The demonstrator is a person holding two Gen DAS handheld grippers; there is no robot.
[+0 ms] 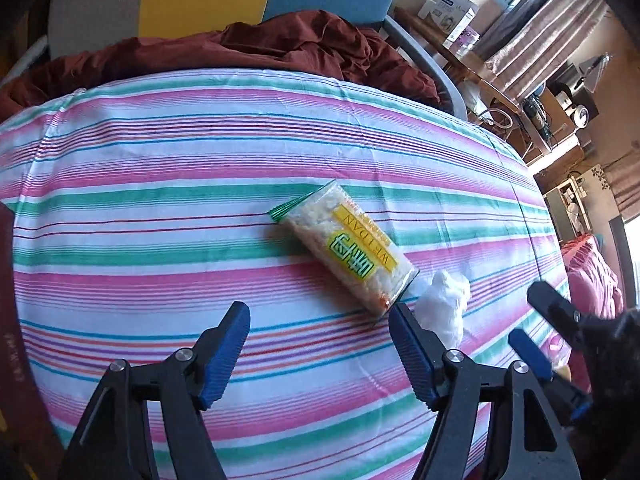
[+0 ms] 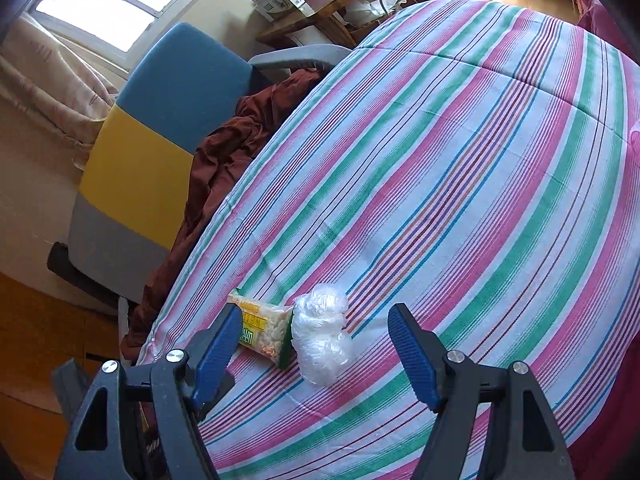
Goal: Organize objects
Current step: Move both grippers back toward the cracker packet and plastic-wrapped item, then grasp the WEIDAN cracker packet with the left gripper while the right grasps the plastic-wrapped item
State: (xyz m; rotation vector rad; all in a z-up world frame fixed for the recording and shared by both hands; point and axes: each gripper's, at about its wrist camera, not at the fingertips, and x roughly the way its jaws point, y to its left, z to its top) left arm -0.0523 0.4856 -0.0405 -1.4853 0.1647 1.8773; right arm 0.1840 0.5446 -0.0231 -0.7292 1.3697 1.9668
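Note:
A clear snack packet (image 1: 348,248) with a yellow-and-green label lies on the striped sheet (image 1: 160,168), and a crumpled white plastic bag (image 1: 444,304) touches its near end. My left gripper (image 1: 320,332) hovers just short of the packet, open, with only sheet between its blue fingers. The right gripper (image 1: 540,328) shows at the right edge of the left wrist view. In the right wrist view the right gripper (image 2: 316,340) is open above the plastic bag (image 2: 320,336), its pads clear of it. The left finger covers part of the packet (image 2: 264,328).
A dark red blanket (image 1: 248,52) is bunched along the bed's far edge against a blue, yellow and grey chair (image 2: 160,128). A wooden shelf (image 1: 460,52) with boxes stands behind it. A pink quilt (image 1: 592,276) lies past the bed's right side.

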